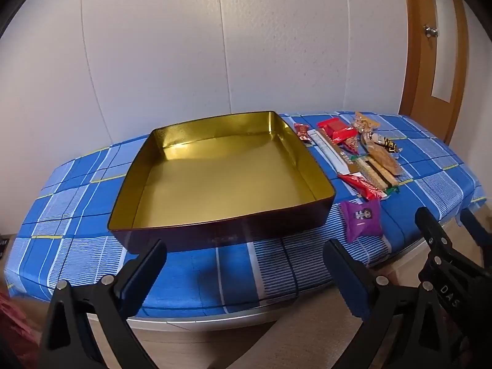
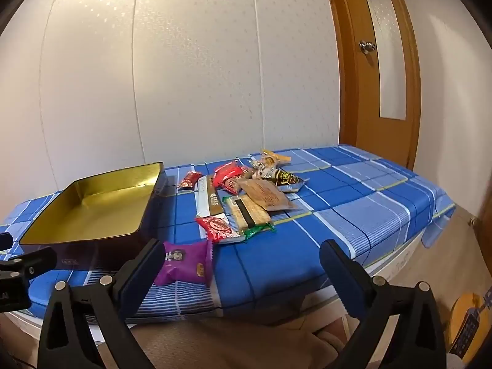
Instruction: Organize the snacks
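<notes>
A dark rectangular tin point(image 1: 215, 230) with a gold inside stands empty on the blue checked tablecloth; in the right wrist view the tin point(image 2: 92, 203) sits at the left. To its right lies a loose pile of wrapped snacks point(image 1: 356, 150) point(image 2: 246, 196), with a purple packet point(image 1: 363, 218) point(image 2: 187, 261) nearest the front edge and a red packet point(image 1: 363, 186) point(image 2: 218, 227) behind it. My left gripper point(image 1: 244, 258) hovers open before the tin's near wall, nothing between its fingers. My right gripper point(image 2: 241, 259) is open over the table's front edge, its left finger point(image 2: 144, 264) just beside the purple packet.
The table stands against a white panelled wall, with a wooden door point(image 2: 378, 70) at the right. The cloth point(image 2: 353, 209) right of the snacks is bare. My right gripper point(image 1: 455, 240) shows at the right edge of the left wrist view. Floor lies below the table's front edge.
</notes>
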Demonstrator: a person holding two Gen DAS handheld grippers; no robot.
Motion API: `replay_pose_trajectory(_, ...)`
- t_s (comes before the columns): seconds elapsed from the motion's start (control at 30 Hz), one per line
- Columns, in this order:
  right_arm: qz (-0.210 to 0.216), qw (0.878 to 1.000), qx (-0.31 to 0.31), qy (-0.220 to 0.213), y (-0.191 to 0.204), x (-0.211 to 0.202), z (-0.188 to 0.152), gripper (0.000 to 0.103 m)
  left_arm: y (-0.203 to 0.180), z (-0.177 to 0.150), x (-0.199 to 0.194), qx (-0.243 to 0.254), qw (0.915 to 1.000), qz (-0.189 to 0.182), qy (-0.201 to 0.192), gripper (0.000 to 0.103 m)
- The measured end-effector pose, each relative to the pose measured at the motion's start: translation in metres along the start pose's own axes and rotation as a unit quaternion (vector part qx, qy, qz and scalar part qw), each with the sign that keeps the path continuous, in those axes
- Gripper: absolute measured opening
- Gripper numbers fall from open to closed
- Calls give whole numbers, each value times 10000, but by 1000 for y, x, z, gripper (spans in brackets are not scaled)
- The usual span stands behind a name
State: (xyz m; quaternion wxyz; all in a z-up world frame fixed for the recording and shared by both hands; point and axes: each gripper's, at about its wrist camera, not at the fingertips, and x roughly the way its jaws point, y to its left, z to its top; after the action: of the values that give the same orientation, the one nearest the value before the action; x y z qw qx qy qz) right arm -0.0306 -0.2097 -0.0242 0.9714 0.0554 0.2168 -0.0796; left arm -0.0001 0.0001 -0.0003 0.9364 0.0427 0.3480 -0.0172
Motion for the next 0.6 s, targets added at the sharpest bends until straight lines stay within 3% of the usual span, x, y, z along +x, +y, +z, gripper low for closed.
replay_pose_trajectory(0.2, 73, 9999, 56, -118, -3, -1, -6, 102, -15, 3, -2, 118, 9997, 228, 43, 102)
replay_pose_trajectory(0.37, 47, 10000, 3, -13, -3, 4, -4, 102, -1, 1, 0, -10, 10000, 16, 13, 102)
replay_pose_trajectory(0.6, 86, 9999, -106, -15, 1, 2, -6, 102, 1, 0, 0, -28, 10000, 20, 15, 102)
